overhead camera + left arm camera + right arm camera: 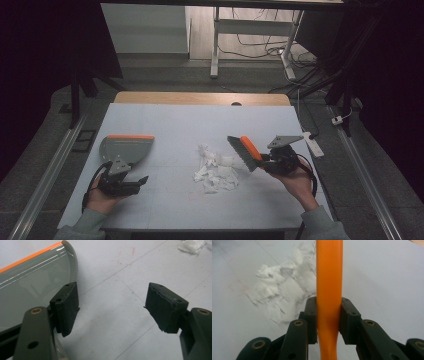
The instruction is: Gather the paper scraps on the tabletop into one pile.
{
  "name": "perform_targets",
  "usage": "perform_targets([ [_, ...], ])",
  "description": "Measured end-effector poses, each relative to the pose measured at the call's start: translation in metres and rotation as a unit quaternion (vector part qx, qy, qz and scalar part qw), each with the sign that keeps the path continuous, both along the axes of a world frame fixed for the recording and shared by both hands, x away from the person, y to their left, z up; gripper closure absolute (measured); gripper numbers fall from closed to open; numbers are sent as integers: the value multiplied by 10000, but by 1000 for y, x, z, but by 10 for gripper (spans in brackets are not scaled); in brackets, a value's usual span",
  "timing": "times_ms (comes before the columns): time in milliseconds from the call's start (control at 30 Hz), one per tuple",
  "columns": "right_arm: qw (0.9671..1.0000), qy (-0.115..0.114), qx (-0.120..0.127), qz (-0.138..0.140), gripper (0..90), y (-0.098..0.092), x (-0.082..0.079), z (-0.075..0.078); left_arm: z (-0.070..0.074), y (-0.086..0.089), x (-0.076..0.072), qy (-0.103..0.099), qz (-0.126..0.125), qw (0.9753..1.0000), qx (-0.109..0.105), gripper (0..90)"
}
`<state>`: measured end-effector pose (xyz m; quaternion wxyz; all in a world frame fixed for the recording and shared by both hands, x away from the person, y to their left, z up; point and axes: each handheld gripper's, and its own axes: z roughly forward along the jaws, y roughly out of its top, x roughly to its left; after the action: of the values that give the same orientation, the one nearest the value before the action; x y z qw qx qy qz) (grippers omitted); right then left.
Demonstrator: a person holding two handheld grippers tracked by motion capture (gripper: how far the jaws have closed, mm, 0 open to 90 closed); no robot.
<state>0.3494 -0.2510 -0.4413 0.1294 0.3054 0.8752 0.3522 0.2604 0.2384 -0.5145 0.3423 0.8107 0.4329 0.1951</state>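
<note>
A grey dustpan (125,148) with an orange front lip lies flat at the table's left; its curved edge (37,277) fills the left of the left gripper view. My left gripper (136,183) rests just in front of the pan, open, nothing between its jaws (112,310). A pile of torn white paper scraps (215,172) lies mid-table and also appears as white scraps (279,295). My right gripper (261,165) is shut on the orange handle of a small brush (245,150), dark bristles aimed at the pile. The handle (329,285) runs straight up between the jaws.
The white tabletop (200,125) ends in a wooden strip at the back. A white power strip (314,144) lies by the right edge. Desk legs and cables stand on the floor beyond. Bare surface lies between the pan and the scraps.
</note>
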Motion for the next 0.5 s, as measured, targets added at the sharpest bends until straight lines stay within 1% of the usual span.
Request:
perform_targets([
  [167, 9995, -60, 146, -270, 702, -18, -5, -7, 1, 0, 0, -24, 3, 10000, -3, 280],
  [333, 9983, -150, 231, -517, 703, -36, -11, -13, 1, 0, -1, -46, 3, 10000, -12, 280],
  [500, 9970, -233, 343, -651, 702, -48, -18, -19, 2, -2, -1, -74, -5, 10000, -13, 280],
])
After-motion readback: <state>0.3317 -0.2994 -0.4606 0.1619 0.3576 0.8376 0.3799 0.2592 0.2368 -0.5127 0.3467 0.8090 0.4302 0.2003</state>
